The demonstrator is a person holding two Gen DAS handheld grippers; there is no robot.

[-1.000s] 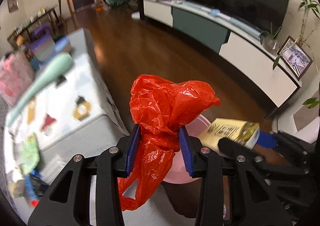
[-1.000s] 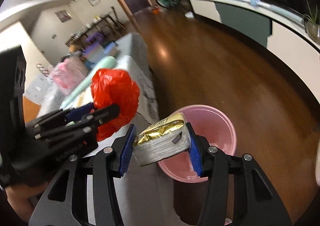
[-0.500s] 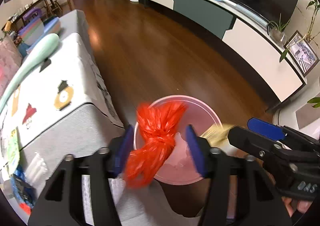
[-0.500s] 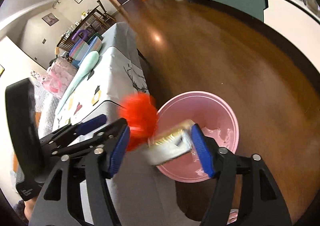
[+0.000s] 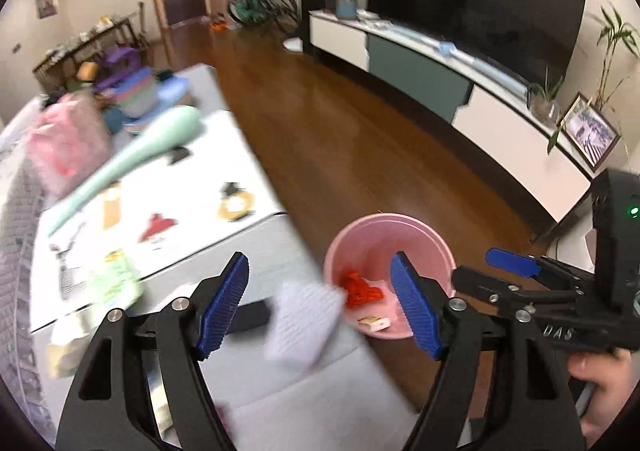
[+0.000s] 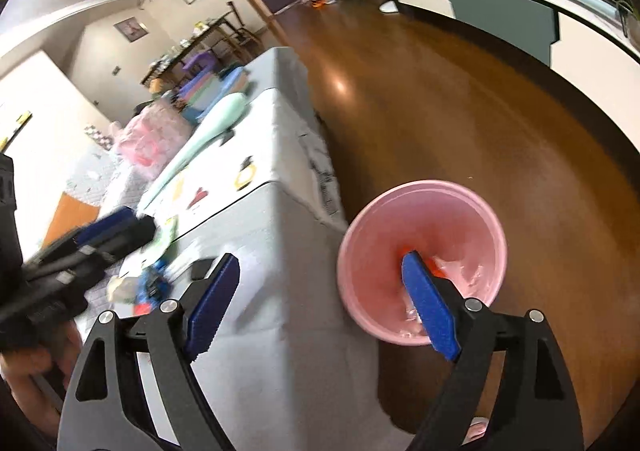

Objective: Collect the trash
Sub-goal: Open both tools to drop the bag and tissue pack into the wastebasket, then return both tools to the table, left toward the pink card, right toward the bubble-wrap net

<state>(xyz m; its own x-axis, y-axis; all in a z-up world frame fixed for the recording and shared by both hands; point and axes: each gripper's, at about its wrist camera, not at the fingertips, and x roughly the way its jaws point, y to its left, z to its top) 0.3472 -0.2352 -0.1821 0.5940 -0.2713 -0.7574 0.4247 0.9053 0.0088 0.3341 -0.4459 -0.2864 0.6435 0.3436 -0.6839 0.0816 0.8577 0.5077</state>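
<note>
A pink bin point(image 5: 394, 225) stands on the wood floor beside the grey-covered table. The red plastic bag point(image 5: 362, 290) and the small gold packet point(image 5: 374, 323) lie inside it. The bin also shows in the right wrist view point(image 6: 448, 191), with a bit of the red bag point(image 6: 434, 271) behind my finger. My left gripper point(image 5: 320, 307) is open and empty above the table corner, next to the bin. My right gripper point(image 6: 320, 311) is open and empty above the bin's left rim. A blurred white wrapper point(image 5: 304, 319) lies on the table between my left fingers.
The grey table point(image 6: 280, 155) holds a mint-green cushion point(image 5: 160, 139), a pink bag point(image 5: 68, 143), a green packet point(image 5: 116, 283) and small blue and white wrappers point(image 6: 152, 283). A TV cabinet point(image 5: 440, 75) runs along the far right wall. Wood floor point(image 6: 460, 99) lies beyond the bin.
Both grippers opened. The red bag and the gold packet dropped from them into the pink bin. Both grippers have since lifted and swung left toward the table.
</note>
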